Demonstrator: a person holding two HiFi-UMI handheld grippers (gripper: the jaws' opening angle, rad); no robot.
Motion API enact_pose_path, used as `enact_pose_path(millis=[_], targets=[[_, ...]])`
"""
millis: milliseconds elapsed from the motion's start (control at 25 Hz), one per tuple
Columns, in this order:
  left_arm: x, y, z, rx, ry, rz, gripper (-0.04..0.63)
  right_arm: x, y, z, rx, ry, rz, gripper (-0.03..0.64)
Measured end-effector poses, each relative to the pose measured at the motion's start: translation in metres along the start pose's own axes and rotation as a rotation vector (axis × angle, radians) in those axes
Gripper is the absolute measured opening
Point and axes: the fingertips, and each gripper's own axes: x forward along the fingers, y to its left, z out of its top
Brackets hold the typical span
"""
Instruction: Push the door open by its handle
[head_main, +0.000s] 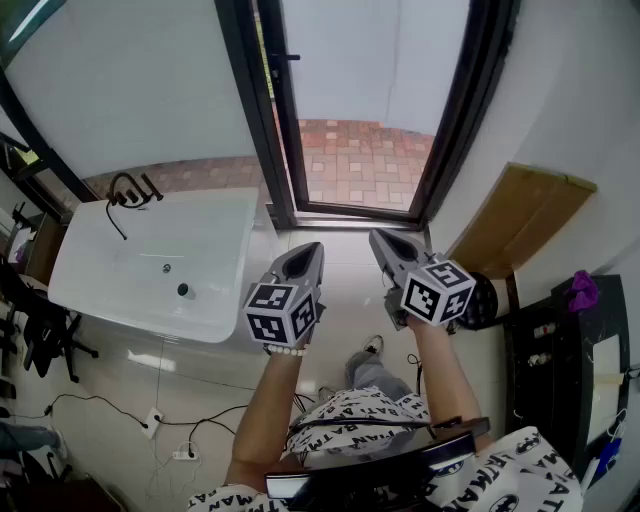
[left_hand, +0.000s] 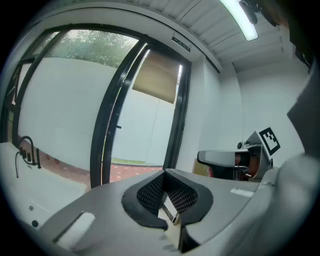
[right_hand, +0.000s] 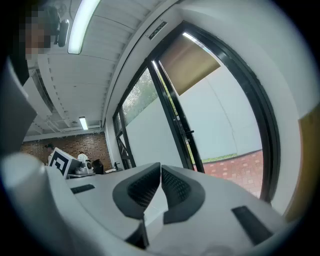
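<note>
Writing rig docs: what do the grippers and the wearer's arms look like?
Left gripper and right gripper: grey tapered shells, black textured pads, black-and-white marker cube each. White bead bracelet on left wrist, black band on right. White shirt, black lettering.

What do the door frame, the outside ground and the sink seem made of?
Door frame: probably painted metal, smooth black, thin profiles.
Ground outside: brick or clay pavers, matte reddish, visible joints.
Sink: likely ceramic or acrylic, smooth glossy white.
</note>
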Motion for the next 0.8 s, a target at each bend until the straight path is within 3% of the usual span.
enact_pose_path(millis=[120, 160, 240, 320, 480, 560, 800], targets=[[0.002, 0.0, -0.001, 0.0, 0.008, -0.006, 0.0, 0.001, 0.0, 0.001, -0.005, -0.007, 0.002, 0.036], [0.003, 0.0, -0.001, 0.003, 0.01, -0.008, 0.0, 0.002, -0.001, 0.001, -0.008, -0.006, 0.008, 0.096], [0.008, 0.001, -0.003, 0.003, 0.016, -0.009, 0.0, 0.004, -0.004, -0.001, -0.015, 0.001, 0.018, 0.12], [0.012, 0.004, -0.007, -0.007, 0.023, -0.005, 0.0, 0.008, -0.008, -0.006, -0.025, 0.022, 0.03, 0.189], [0.023, 0.015, -0.011, -0.028, 0.03, 0.012, 0.0, 0.022, -0.017, -0.007, -0.061, 0.059, 0.074, 0.189], [0.031, 0.023, -0.012, -0.033, 0.036, 0.022, 0.0, 0.032, -0.023, -0.005, -0.057, 0.066, 0.106, 0.241], [0.075, 0.043, -0.006, -0.04, 0.047, 0.048, 0.0, 0.065, -0.066, 0.013, -0.093, 0.084, 0.149, 0.241]])
